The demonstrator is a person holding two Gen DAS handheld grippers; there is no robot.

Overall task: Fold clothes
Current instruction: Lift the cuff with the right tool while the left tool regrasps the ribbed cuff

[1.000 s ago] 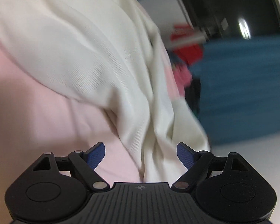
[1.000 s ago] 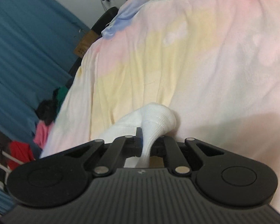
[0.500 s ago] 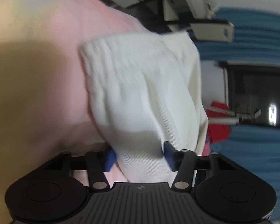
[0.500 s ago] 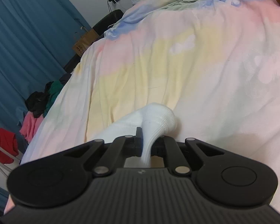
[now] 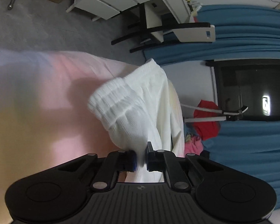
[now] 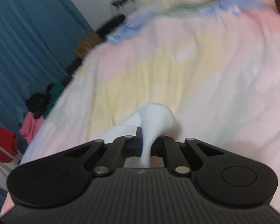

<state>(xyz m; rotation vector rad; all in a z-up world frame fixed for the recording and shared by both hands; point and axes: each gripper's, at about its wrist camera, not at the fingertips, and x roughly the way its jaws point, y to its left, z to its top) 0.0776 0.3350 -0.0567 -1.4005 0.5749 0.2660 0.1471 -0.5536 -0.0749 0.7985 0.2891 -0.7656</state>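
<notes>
Plainly, both pairs of fingers are closed on white cloth. On the left gripper (image 5: 140, 157) the blue-padded fingers (image 5: 132, 158) pinch a bunched fold of the white garment (image 5: 140, 108), which rises away from the grip in a thick roll. Its ribbed, gathered band sits at the far end and looks like an elastic cuff or waistband; which one I cannot tell. On the right gripper (image 6: 149, 145) the black fingers (image 6: 138, 140) clamp a narrow twist of white knit (image 6: 155, 121) that swells into a rounded lump just past the tips. Whether this is another part of the same garment cannot be settled from these views.

My reading is that two separate holds let the person keep the cloth taut and lift it off the bed for a fold; a single pinch would let soft knit sag and bunch. The fabric looks stretchy, finely ribbed and limp, so it will drape rather than keep a crease.

Beneath lies the bedspread (image 6: 205, 74), soft, rumpled, in pastel pink, yellow and blue. Beyond hang pleated blue curtains (image 5: 252, 149), with a red cloth (image 5: 205, 123) on a rack and a white cabinet (image 5: 110, 0) on the floor.
</notes>
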